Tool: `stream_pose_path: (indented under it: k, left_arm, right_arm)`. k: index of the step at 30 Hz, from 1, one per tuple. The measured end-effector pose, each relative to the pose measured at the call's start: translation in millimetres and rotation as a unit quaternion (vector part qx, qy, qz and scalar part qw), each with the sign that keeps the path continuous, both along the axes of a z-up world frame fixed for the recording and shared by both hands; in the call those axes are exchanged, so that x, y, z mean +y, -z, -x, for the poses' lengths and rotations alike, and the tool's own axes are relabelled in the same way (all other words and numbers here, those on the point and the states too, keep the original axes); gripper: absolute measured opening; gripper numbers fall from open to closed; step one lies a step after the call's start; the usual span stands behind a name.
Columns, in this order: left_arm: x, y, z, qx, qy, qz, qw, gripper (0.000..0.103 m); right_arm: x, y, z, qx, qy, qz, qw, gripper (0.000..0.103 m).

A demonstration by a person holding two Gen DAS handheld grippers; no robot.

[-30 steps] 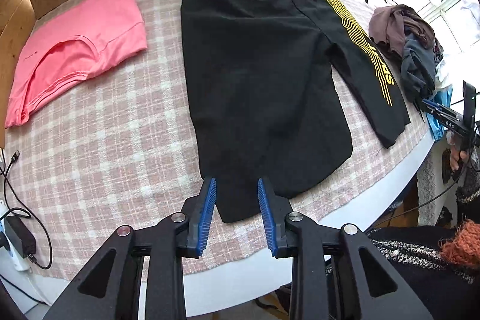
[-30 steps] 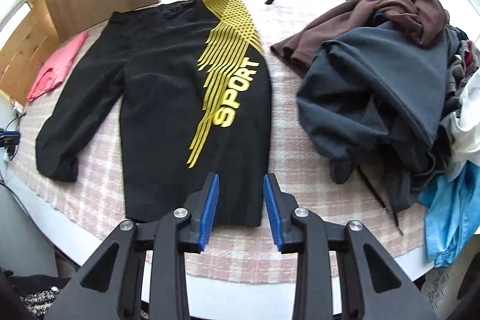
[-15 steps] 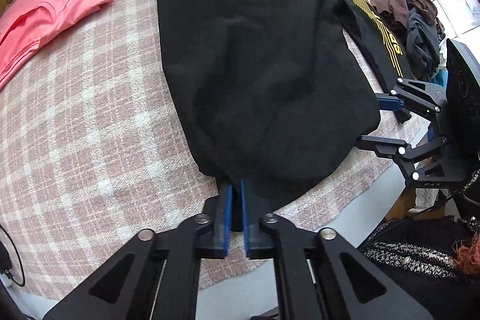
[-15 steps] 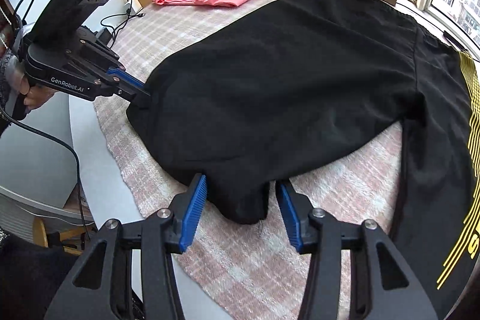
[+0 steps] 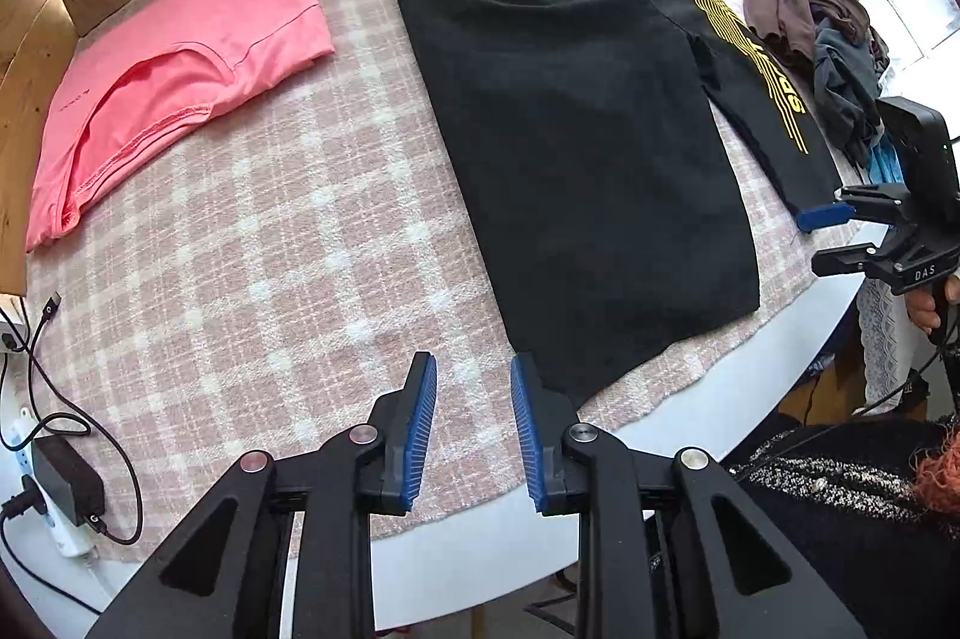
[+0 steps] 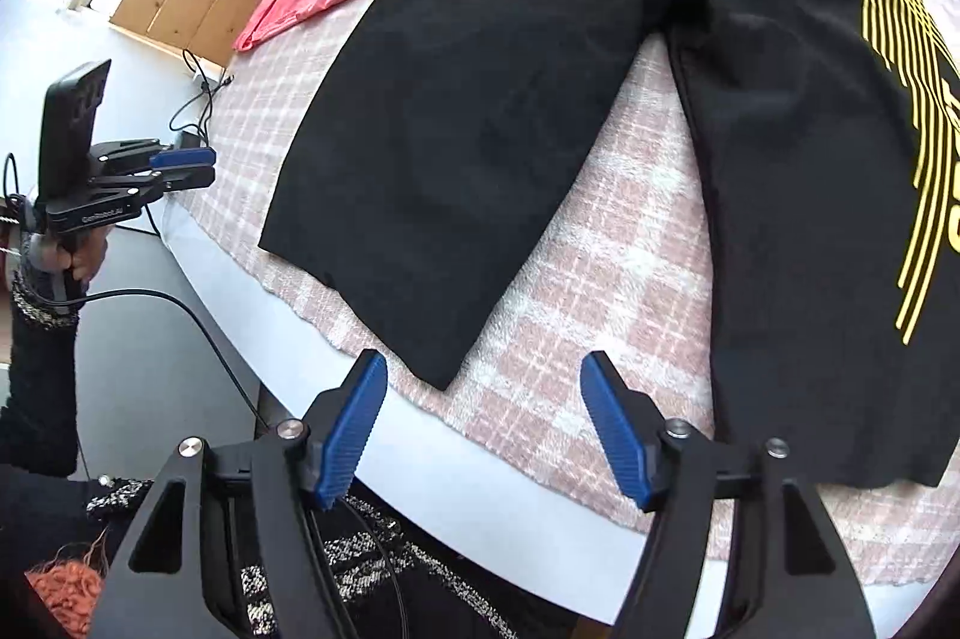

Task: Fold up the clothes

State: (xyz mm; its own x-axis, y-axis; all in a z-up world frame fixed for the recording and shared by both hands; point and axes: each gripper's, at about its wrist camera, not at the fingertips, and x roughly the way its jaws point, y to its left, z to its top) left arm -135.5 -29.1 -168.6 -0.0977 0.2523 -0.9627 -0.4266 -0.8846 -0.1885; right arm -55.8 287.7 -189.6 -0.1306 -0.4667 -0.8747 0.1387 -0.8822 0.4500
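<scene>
I've let go of the black shorts point(image 5: 570, 111): left gripper point(image 5: 473, 423) and right gripper point(image 6: 486, 423) both gape apart beside its hems, legs smoothed flat for folding

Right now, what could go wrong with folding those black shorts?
The black shorts lie with their leg hems at the edge of the checked cloth, so a careless tug might slide them off. Both hand-held grippers, left and right, are open and empty. The pink top sits close enough to get bumped.
</scene>
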Motion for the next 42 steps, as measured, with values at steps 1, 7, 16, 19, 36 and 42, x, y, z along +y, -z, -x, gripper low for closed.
stream_pose_path:
  k: [1,7,16,19,36,42]
  left_arm:
    - [2,-3,2,0.003,0.001,-0.012,0.9999,0.023]
    - [77,-29,2,0.029,0.064,-0.074,0.9948,0.023]
    - [279,-28,-48,0.013,0.239,-0.135,0.9615,0.027]
    - [333,-9,-60,0.009,0.268,-0.113,0.9568,0.028]
    - [348,20,-42,-0.003,0.129,-0.045,0.9906,0.000]
    - [357,19,-64,-0.002,0.138,-0.046,0.9893,0.000]
  right_arm:
    - [10,-3,-6,0.005,0.010,-0.003,1.000,0.067]
    - [135,-60,-25,0.115,0.157,-0.083,0.977,0.066]
    - [233,-10,-33,0.066,0.172,-0.126,0.975,0.058]
    - [225,8,-28,0.064,0.137,-0.089,0.984,0.058]
    - [242,-79,-1,0.173,0.000,-0.060,0.983,0.054]
    - [229,-5,-25,0.105,-0.083,-0.079,0.988,0.054]
